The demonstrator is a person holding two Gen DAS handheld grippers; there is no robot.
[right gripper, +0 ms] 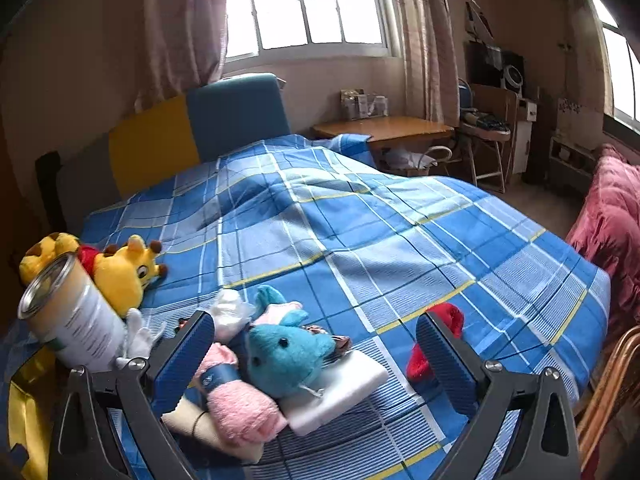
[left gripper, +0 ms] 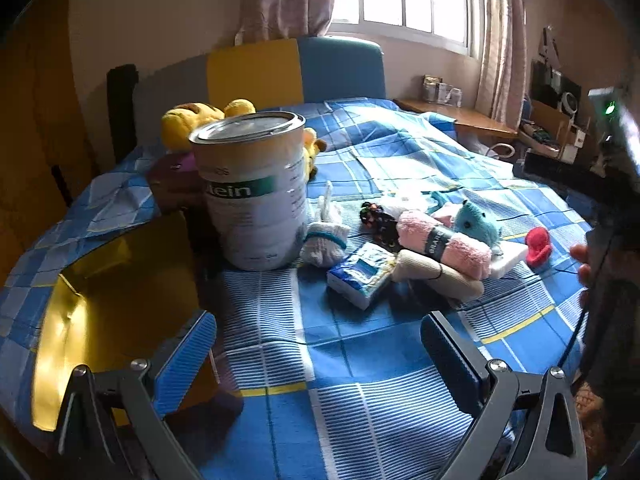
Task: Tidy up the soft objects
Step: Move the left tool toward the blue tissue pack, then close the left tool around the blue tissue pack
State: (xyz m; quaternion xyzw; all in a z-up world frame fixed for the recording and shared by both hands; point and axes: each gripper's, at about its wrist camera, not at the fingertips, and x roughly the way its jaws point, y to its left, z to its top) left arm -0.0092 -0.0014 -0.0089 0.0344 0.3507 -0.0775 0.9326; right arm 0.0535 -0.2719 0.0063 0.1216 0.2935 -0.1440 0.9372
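Both my grippers are up over the bed with the blue plaid cover, and neither has anything in it. My left gripper has its jaws spread wide with just bedspread between them. The right gripper is just as wide open, hanging right above the pile.

The soft stuff sits bunched together on the cover: a blue plush fish lies on a white foam block, touching a rolled pink towel with a dark band. A beige roll is tucked against the towel, and a tissue pack lies just beside that. A bundled white sock leans by the big protein tin. A red plush sits a bit apart on the right. The yellow plush toys are behind the tin, and a gold-lined box stands open left of it.
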